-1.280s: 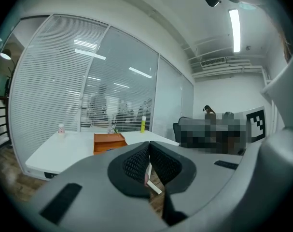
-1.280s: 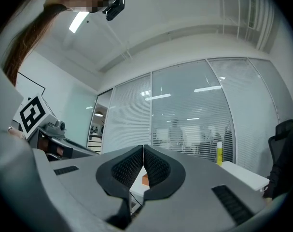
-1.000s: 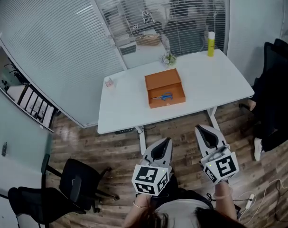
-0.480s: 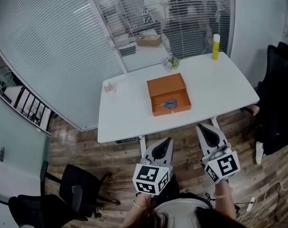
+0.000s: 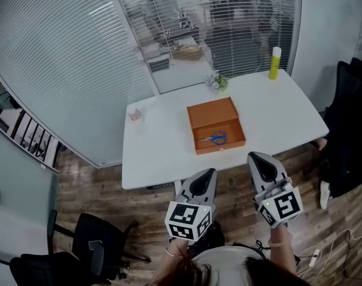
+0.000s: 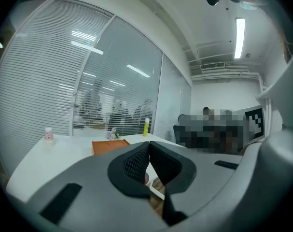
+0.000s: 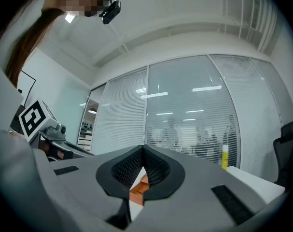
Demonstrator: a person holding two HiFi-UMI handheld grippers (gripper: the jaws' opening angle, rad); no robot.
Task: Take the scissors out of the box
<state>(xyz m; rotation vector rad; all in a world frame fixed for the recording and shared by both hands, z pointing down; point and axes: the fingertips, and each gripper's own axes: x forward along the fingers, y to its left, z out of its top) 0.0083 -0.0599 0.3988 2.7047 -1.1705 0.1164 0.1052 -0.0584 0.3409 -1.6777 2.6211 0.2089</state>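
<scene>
Clutter on the white table [image 5: 163, 142] is thin. A small pink pot [image 5: 135, 114] sits near its far left corner, a little sprig of flowers [image 5: 217, 81] at the far edge, and a yellow glue stick [image 5: 275, 63] upright at the far right corner, all well apart from one another. Mid-table lies the open orange box [image 5: 221, 147], and the blue-handled scissors [image 5: 213, 139] lie flat on its floor, close to the near wall. Slatted glass partitions [image 5: 79, 58] run behind the table. A black office chair [image 5: 100, 240] stands on the wood floor [image 5: 139, 189] off to the left, and another dark chair [image 5: 350, 124] is off the table's right end. The person stands short of the table, so its near edge lies between both tools and the box. The left gripper [image 5: 207, 173] and right gripper [image 5: 255, 157] are held side by side over the floor, roughly level and pointing at the table, with their marker cubes nearest the body. In each gripper view the fingers meet at the tips with nothing between them. The right gripper's view shows a sliver of the orange box through the gap below its closed tips.
</scene>
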